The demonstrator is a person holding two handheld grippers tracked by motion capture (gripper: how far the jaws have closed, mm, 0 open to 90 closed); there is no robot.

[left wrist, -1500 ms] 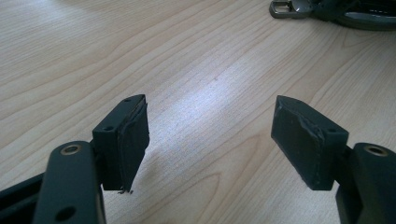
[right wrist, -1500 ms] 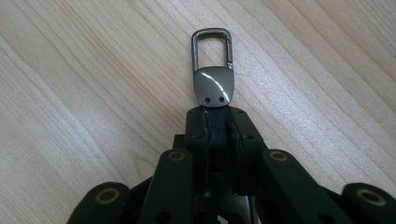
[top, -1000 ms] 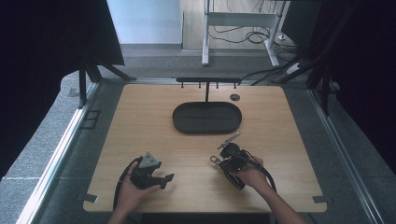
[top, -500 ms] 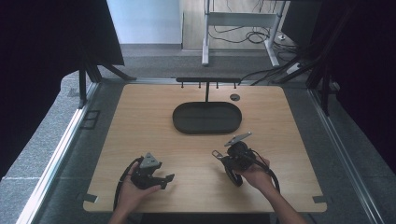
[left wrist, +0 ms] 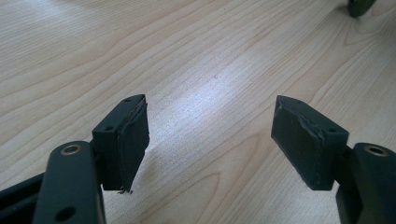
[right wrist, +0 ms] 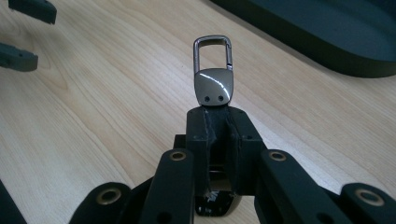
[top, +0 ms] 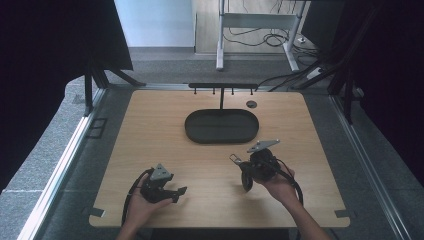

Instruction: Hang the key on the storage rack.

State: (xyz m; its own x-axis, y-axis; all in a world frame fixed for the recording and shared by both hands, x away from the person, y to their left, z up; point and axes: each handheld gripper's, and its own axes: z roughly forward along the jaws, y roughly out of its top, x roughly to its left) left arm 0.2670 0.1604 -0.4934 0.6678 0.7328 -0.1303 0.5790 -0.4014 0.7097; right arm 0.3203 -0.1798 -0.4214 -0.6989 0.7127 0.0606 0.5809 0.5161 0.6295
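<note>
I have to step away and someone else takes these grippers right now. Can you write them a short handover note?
Right gripper: shut on a metal key clip, clasp end sticking out past the jaws, held above the table in front of the dark oval tray.
Left gripper: open, nothing between its pads, low over bare wood at the near left.
Things: the tray sits mid-table; behind it stands a black rack with hooks.
Done: clip picked up.
Left: probably carry it forward to the tray or a hook; which one is not clear from here. Keep the grip firm.
</note>
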